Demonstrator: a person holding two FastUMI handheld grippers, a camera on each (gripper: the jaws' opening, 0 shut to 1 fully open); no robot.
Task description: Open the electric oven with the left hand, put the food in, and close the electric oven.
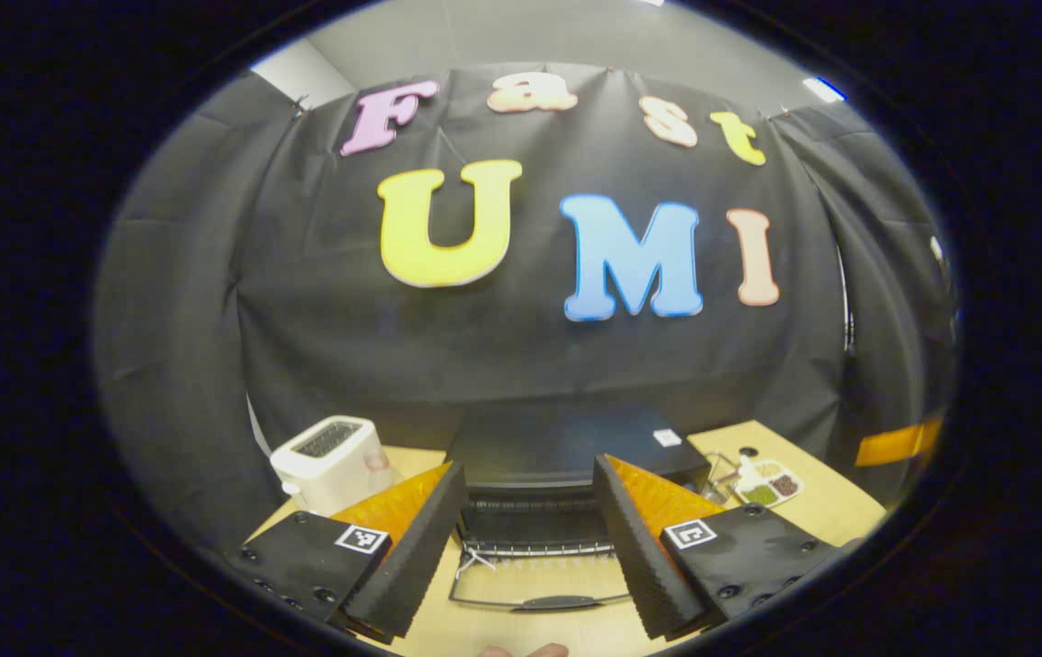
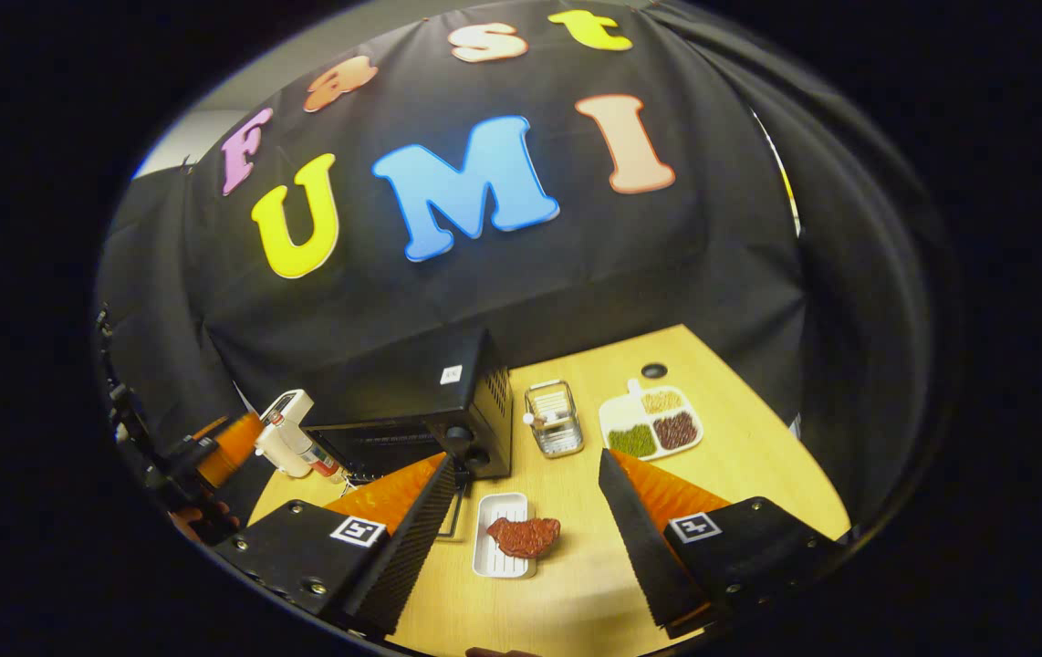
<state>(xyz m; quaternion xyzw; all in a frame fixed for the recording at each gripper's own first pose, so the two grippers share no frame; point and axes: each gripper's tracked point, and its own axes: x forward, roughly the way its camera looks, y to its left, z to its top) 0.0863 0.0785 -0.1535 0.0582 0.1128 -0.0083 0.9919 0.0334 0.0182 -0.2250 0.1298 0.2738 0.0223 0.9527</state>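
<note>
Setting: a booth walled in black cloth, with a pale wooden table (image 1: 831,497) as the work surface.

Left gripper view, claw: the left gripper (image 1: 530,547) is released, its fingers spread wide with nothing between them, hovering above the table's near edge.

Left gripper view, oven: the electric oven (image 1: 567,447) sits straight ahead of the claw. Its door (image 1: 535,570) lies folded down flat toward the claw, handle nearest, and the wire rack shows in the dark mouth.

Left gripper view, surroundings: a white toaster (image 1: 325,461) stands ahead and to the left of the claw; a divided dish (image 1: 767,484) of grains lies ahead and to the right.

Right gripper view, claw: the right gripper (image 2: 521,547) is also released, fingers apart and holding nothing.

Right gripper view, food: the reddish food (image 2: 523,536) lies on a small white tray (image 2: 495,561), right between the spread fingers and just below them, beside the oven's knob side.

Right gripper view, others: a small metal holder (image 2: 554,418) and the divided dish lie farther ahead; the other gripper shows far off to the left.

Progress: opening looks done. Picking up the food, placing it inside and shutting the door all remain.

Unclear: the oven's inside is too dark to read beyond the rack. Whether the food or the whole tray is meant to be lifted cannot be told. The table's near edge is cut off in both views.
</note>
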